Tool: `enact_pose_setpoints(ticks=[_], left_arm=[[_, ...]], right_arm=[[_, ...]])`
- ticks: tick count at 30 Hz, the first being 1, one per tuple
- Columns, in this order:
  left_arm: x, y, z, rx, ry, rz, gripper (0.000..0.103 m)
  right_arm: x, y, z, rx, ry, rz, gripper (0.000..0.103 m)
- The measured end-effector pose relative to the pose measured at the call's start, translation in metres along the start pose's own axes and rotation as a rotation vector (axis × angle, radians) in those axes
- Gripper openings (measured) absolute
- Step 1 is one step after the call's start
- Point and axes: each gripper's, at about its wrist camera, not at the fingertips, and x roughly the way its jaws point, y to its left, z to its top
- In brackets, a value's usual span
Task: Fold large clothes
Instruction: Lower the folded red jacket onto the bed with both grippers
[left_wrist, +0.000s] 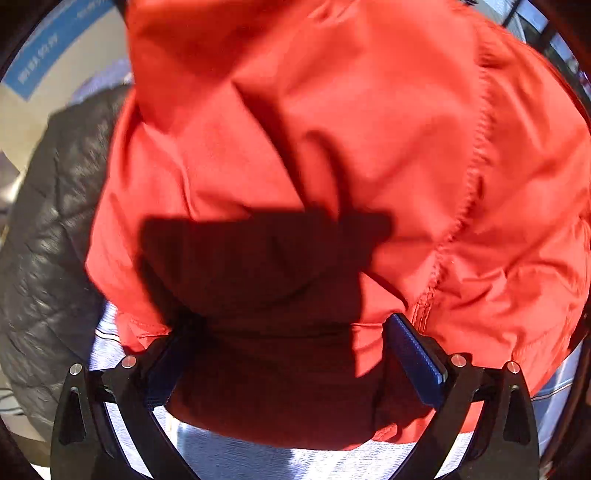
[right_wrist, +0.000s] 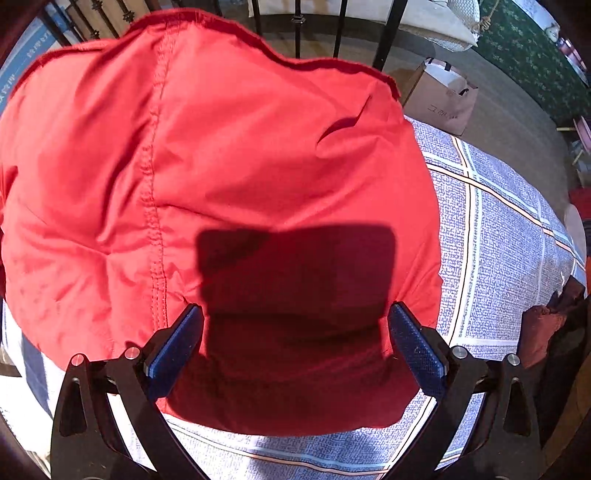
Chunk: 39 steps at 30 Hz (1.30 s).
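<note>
Hovering over red jacket (right_wrist: 229, 177) lying puffy on checked bedspread (right_wrist: 498, 229); left gripper (left_wrist: 291, 354) and right gripper (right_wrist: 295, 350) both spread wide, nothing pinched. Risks: slick padded shell slipping from pads, single-layer grab, fold springing back; black quilted garment (left_wrist: 48, 258) alongside may snag.

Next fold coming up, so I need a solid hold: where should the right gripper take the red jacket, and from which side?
Judging by the right wrist view, take the red jacket at its near hem, which lies flat on the checked bedcover between the open right gripper fingers. Come in low from the near side, one finger under the edge. The puffy middle offers no edge to pinch.
</note>
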Motion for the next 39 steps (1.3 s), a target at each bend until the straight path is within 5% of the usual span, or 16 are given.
enact_pose_setpoints(ticks=[12,14,23,25,29,34,39], left_arm=[[0.022,-0.002,-0.004,-0.004,0.034,-0.012,0.099],[0.022,-0.023,0.018,0.001,0.030,0.005,0.099],[-0.008,-0.033,0.008,0.060,-0.022,0.060,0.097],[-0.030,-0.032,0.003,0.061,-0.077,0.024,0.097],[-0.062,-0.011,-0.009,0.051,-0.152,-0.030,0.097],[-0.046,0.034,-0.019,-0.077,-0.085,-0.064,0.097],[-0.023,0.060,-0.016,-0.140,-0.070,-0.201,0.097]], right_arm=[[0.027,-0.003,0.008,0.002,0.048,-0.001,0.099],[0.029,-0.003,0.010,0.000,0.050,-0.010,0.099],[0.017,0.001,0.010,-0.030,0.065,-0.008,0.099],[0.005,-0.001,0.010,-0.019,0.035,-0.001,0.098],[-0.021,-0.014,0.006,0.005,-0.056,0.058,0.098],[-0.027,-0.057,0.005,0.105,-0.078,0.108,0.098],[-0.009,-0.108,0.006,0.314,-0.034,0.327,0.098]])
